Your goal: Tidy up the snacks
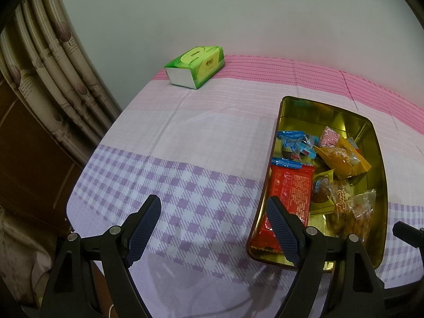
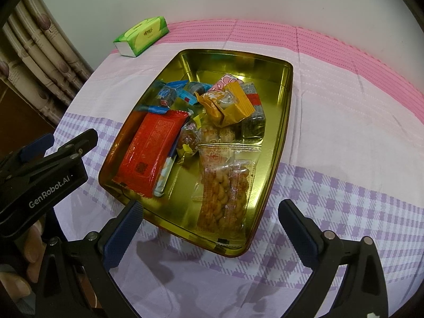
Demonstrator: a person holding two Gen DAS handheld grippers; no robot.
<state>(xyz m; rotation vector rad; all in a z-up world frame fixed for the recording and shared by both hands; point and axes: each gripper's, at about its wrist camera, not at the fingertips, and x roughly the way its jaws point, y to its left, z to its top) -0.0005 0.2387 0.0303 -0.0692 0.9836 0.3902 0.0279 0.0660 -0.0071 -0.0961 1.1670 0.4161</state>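
Snacks lie gathered in the gold tin [image 2: 287, 84], which sits on the checked cloth [image 2: 344, 137]; none seen loose on the cloth in either view. Nearest, right view: right gripper [image 2: 210, 221] spread wide, holding nothing, hovering just short of the tin's near rim. Left gripper [image 1: 213, 221] likewise spread and empty, over bare cloth, its right finger overlapping the tin's left wall in its own view; contact cannot be told. In the tin, near end: clear bag of fried twists [image 2: 225, 185], lying lengthwise. Beside it on the left, a long red pack [image 2: 152, 153] with a slim pale packet tucked along its edge. Middle: small wrapped sweets, then an orange pouch [image 2: 225, 100] resting on a dark wrapped block [image 2: 253, 124]. Further on: blue wrappers [image 2: 169, 92] and a pink one [image 2: 225, 80]. Far end of the tin is bare metal. Beyond, at the cloth's far corner, well apart from the tin: green tissue pack [image 2: 141, 35]; wall and curtain behind. Judgement: collecting looks done or nearly so; the step in hand is either tidying inside the tin or finishing. If tidying, the next move calls for the right gripper to reach over the near rim and pinch the twist bag by its sealed edge, not its brittle contents, while the left steadies the tin wall.
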